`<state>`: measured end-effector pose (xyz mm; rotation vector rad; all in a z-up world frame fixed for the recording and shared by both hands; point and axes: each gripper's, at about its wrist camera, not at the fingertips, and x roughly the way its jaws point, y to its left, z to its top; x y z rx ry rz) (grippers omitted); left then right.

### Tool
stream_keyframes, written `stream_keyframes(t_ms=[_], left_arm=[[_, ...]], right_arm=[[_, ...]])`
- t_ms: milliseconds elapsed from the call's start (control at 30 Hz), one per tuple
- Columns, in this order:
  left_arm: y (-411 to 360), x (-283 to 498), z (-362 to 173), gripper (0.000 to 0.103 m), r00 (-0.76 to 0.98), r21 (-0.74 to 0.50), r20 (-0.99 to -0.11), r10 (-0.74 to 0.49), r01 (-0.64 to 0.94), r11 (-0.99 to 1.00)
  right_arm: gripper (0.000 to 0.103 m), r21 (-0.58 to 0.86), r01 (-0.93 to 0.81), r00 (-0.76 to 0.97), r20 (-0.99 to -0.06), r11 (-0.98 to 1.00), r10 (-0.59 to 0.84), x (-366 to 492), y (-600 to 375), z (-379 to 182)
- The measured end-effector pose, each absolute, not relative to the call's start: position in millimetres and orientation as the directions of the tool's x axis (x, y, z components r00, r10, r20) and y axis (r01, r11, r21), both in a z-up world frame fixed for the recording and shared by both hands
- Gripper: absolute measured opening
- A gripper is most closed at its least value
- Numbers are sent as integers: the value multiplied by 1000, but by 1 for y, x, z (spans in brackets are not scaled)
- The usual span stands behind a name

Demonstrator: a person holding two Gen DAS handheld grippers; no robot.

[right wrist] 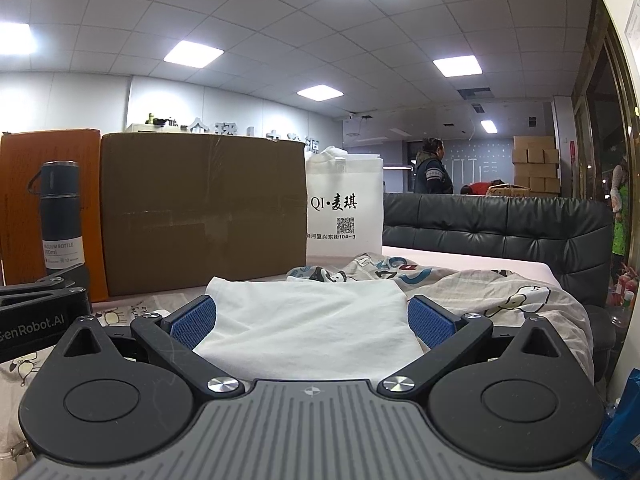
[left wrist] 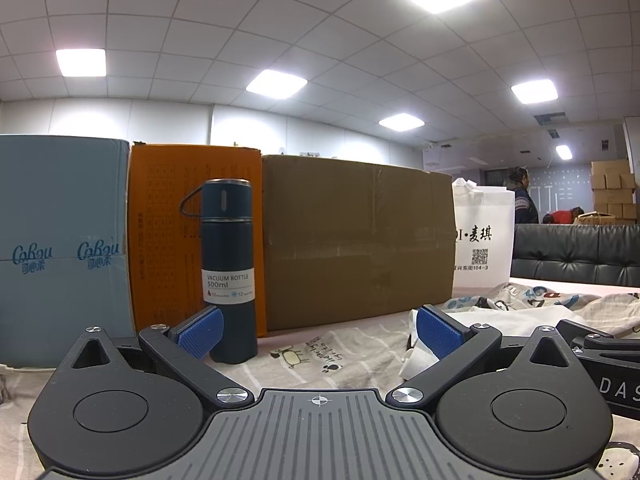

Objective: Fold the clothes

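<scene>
Ahead, tall matte vacuum bottle (left wrist: 230, 268) and taped cardboard box (right wrist: 202, 210) standing behind. Both tools, left tool (left wrist: 318, 330) and right tool (right wrist: 312, 320), spread wide, grasping nothing. Soft white garment (right wrist: 308, 328) lying flat between right fingers on printed sheet (left wrist: 312, 360).

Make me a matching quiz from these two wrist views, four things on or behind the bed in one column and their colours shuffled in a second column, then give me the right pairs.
Things:
1. vacuum bottle
2. folded garment between the right tongs
3. taped carton
4. tall box behind the bottle

Colours:
A. orange
B. white
C. dark blue
D. brown

Pairs: 1-C, 2-B, 3-D, 4-A
</scene>
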<state>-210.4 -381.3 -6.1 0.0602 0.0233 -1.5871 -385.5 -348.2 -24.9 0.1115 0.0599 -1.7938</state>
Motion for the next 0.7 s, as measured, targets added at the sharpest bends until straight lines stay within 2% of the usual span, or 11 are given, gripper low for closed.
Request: stream_keyframes(t_ms=[700], left_arm=[[-383, -211, -7, 103, -24, 25, -58, -998, 999, -25]], right_arm=[[103, 20, 974, -222, -110, -226, -969, -385, -348, -25]])
